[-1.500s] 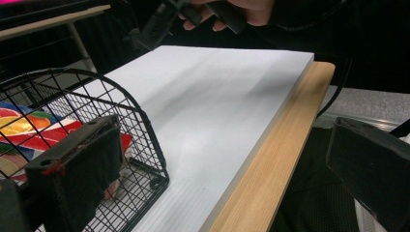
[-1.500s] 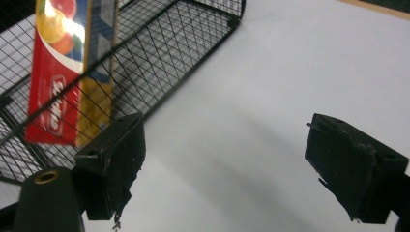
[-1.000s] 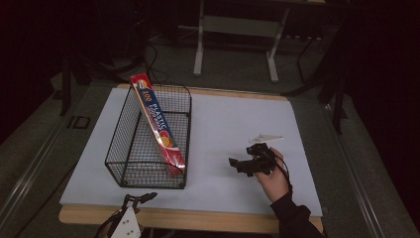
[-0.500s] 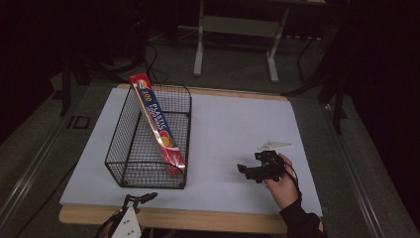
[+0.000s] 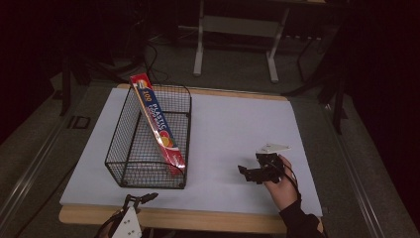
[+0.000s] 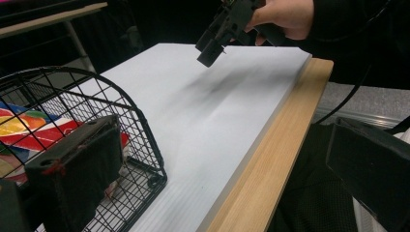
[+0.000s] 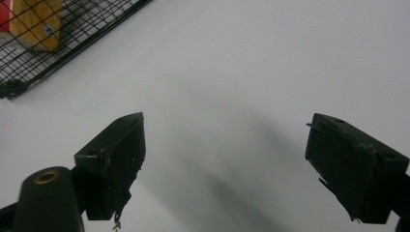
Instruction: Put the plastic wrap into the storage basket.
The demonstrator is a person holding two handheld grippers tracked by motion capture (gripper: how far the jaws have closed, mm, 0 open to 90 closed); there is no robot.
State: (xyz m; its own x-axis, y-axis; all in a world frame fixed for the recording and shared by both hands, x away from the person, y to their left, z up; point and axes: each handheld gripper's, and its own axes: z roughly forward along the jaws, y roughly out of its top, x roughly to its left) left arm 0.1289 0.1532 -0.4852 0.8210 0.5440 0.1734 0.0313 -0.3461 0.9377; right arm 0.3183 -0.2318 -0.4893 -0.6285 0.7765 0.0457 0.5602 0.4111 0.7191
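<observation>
Black wire basket stands at my left on the white tabletop, the red plastic-wrap box leaning inside it; my right gripper hovers wide open and empty; my left gripper (at the near edge) gapes empty too; likely the placing is done, so nothing needs grasping.

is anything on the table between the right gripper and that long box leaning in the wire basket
Only the wire basket itself. The mat between the right gripper and the basket is bare, but the basket's mesh wall stands beside the box; its open top leaves the box reachable from above.
</observation>
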